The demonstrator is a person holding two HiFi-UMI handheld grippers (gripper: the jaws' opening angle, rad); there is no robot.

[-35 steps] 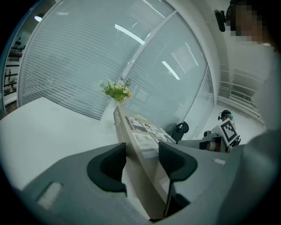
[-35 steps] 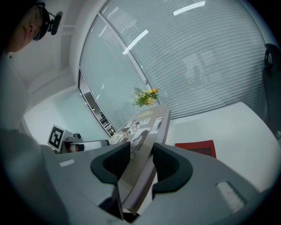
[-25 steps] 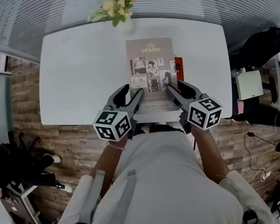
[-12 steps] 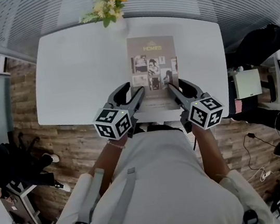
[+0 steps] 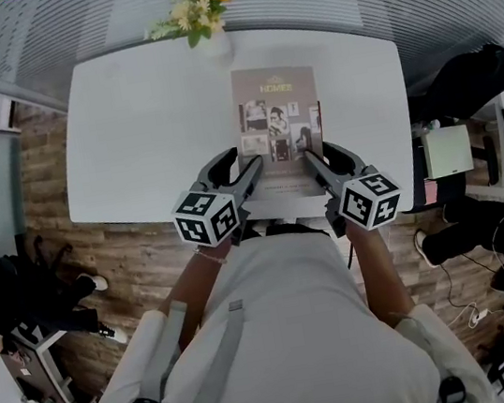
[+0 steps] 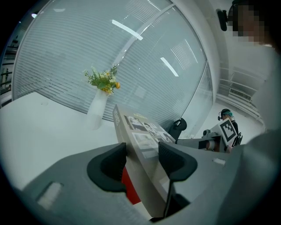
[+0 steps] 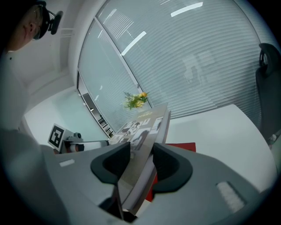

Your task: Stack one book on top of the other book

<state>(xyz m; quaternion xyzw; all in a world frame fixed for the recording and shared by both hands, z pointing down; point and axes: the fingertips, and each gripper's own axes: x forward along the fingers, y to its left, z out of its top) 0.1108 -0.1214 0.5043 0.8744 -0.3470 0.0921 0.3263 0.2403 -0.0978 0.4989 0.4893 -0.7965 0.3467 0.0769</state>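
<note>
A grey book with photos on its cover is held at its near edge from both sides, over the white table. My left gripper is shut on its near left corner and my right gripper on its near right corner. Directly under the grey book lies a red book. The head view hides nearly all of the red book; the gripper views show it below the jaws.
A white vase of flowers stands at the table's far edge. A dark chair and a white box are to the right, and a person's legs are at the left on the wooden floor.
Both grippers have carried the grey book a little to the right, so the red strip that showed along its right edge is now covered.
</note>
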